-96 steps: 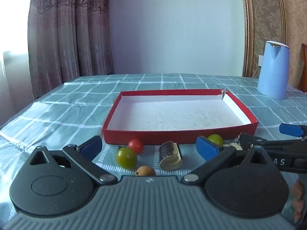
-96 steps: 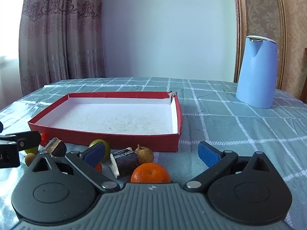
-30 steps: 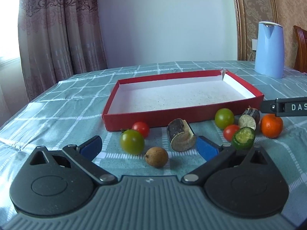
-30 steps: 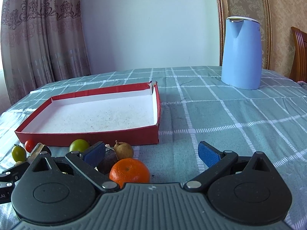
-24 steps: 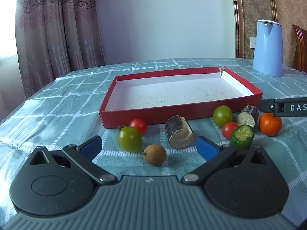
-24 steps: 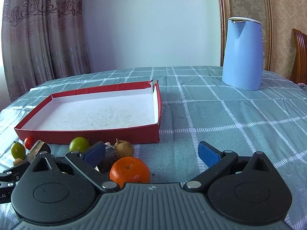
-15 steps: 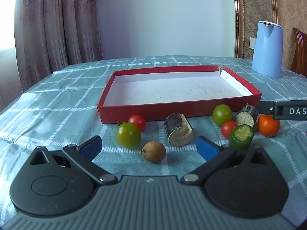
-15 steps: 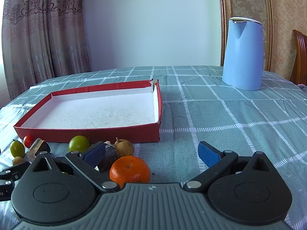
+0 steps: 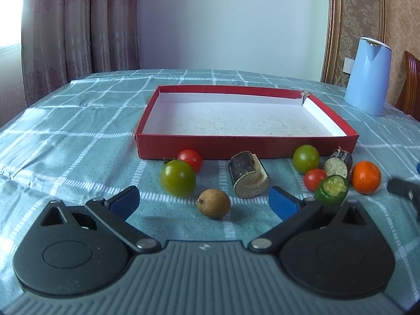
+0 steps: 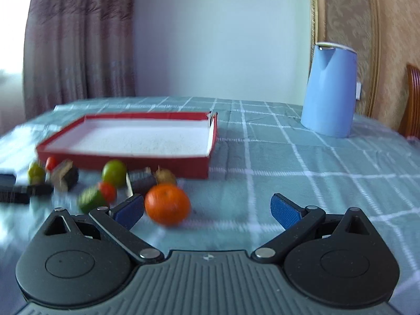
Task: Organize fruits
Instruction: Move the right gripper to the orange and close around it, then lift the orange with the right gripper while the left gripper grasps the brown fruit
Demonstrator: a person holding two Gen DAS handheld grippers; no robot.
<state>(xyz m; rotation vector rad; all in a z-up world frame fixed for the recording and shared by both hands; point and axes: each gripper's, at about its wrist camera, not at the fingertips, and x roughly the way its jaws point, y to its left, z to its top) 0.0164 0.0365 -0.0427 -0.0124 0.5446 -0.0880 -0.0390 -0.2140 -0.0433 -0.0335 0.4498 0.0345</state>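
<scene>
A shallow red box (image 9: 330, 113) with a white inside lies on the checked tablecloth; it also shows in the right wrist view (image 10: 212, 139). In front of it lie a green tomato (image 9: 178, 178), a red tomato (image 9: 190, 158), a brown round fruit (image 9: 214, 203), a cut dark chunk (image 9: 248, 178), another green tomato (image 9: 306, 158), a small red tomato (image 9: 314, 179), a cucumber piece (image 9: 331, 190), a second cut chunk (image 9: 338, 163) and an orange (image 9: 366, 177). My left gripper (image 9: 202, 201) is open over the brown fruit. My right gripper (image 10: 207, 210) is open, with the orange (image 10: 167, 204) just inside its left finger.
A blue kettle (image 9: 367, 76) stands at the back right, also in the right wrist view (image 10: 328, 89). A wooden chair (image 9: 412, 84) is at the far right. Curtains (image 9: 78, 26) hang behind the table. The right wrist view is blurred.
Both grippers have pulled back and up, so the fruits sit farther ahead. The right gripper is moving fast and has swung right; its tip has slid toward the left view's right edge.
</scene>
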